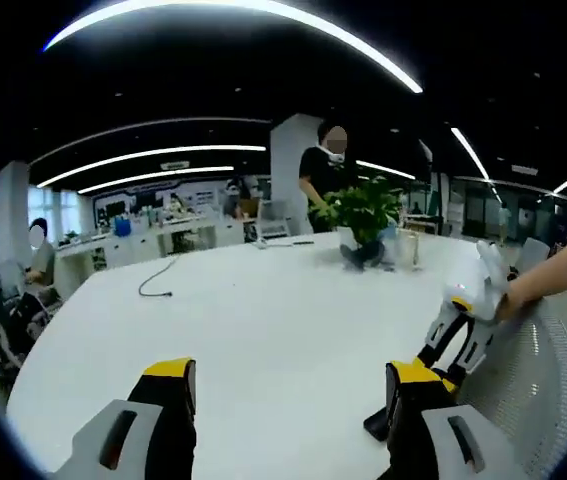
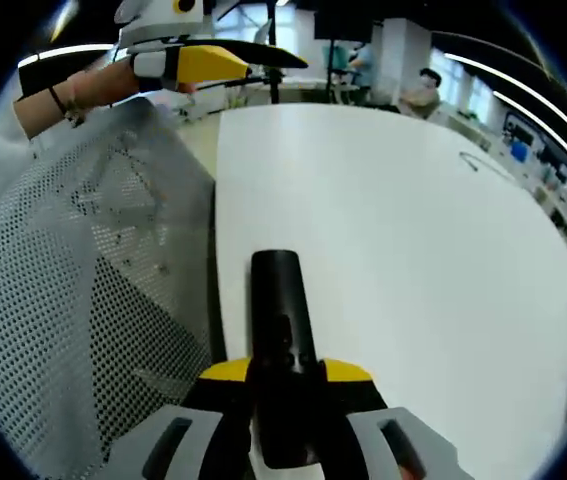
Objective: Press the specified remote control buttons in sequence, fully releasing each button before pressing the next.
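Broad bare white table (image 1: pixel 263 310) ahead, potted plant (image 1: pixel 363 215) and cable (image 1: pixel 158 280) at far edge, mesh chair (image 2: pixel 73 300) alongside.

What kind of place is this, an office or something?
Most likely an open-plan office: a large white table with a potted plant, desks with people working at the back, and long ceiling light strips.

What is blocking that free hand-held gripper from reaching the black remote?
Nothing visible. The left hand-held gripper hangs open over bare white table, and the remote sits clamped in the right hand-held gripper beside it.
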